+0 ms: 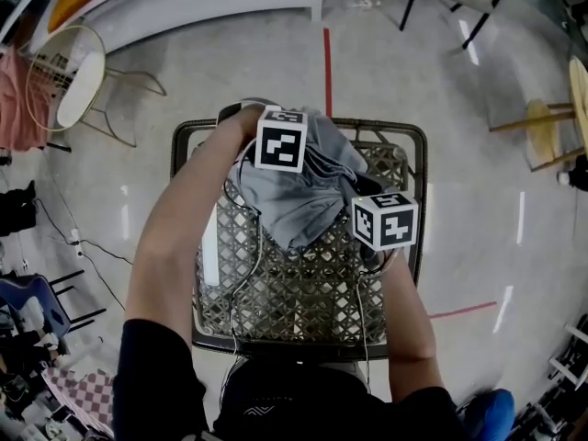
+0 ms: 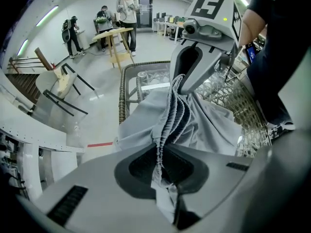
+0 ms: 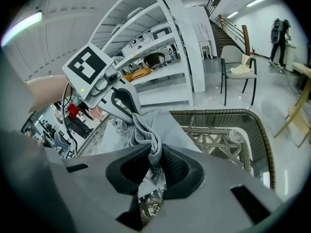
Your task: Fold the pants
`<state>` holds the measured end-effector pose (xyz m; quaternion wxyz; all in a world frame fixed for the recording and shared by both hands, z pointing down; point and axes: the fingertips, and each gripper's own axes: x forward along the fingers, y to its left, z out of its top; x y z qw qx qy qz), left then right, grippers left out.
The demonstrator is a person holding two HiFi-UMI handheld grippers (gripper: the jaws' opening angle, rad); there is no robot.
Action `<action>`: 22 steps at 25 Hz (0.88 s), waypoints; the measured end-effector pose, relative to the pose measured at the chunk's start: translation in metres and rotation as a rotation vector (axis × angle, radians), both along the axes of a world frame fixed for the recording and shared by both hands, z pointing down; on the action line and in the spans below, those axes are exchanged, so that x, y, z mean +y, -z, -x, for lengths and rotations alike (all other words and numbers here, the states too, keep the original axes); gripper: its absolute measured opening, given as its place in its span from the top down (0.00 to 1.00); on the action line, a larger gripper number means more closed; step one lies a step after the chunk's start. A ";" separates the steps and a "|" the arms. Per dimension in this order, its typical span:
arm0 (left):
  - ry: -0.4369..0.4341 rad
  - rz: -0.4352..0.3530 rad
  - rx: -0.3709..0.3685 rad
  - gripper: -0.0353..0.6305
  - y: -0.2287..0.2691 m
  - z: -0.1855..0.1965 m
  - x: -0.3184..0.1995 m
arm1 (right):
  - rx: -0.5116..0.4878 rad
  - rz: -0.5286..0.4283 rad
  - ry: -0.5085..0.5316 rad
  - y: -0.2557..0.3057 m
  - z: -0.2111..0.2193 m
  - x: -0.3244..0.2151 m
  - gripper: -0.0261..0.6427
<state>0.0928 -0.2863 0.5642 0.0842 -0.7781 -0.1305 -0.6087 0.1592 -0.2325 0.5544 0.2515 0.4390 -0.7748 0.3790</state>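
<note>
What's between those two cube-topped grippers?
Bunched grey pants, gripped by the left gripper and the right gripper, over the wicker table; clearest in the head view.

The head view looks steeply down on the wicker table [image 1: 303,297]. Both gripper views sit close behind their jaws, and all three views share the grey pants [image 1: 299,196] at the table's 12 o'clock.
</note>
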 end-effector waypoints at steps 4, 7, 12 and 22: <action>0.021 -0.032 0.021 0.88 0.001 -0.002 -0.006 | -0.004 -0.001 -0.020 0.000 -0.003 -0.004 0.86; 0.054 -0.046 0.023 0.88 -0.002 0.001 -0.010 | -0.002 -0.021 -0.026 0.000 -0.001 -0.005 0.86; 0.123 -0.122 0.058 0.86 0.015 -0.004 -0.030 | 0.037 -0.048 -0.037 0.006 -0.007 -0.012 0.84; 0.259 -0.301 0.121 0.77 0.027 -0.002 -0.057 | 0.169 -0.131 -0.170 0.015 -0.046 -0.021 0.76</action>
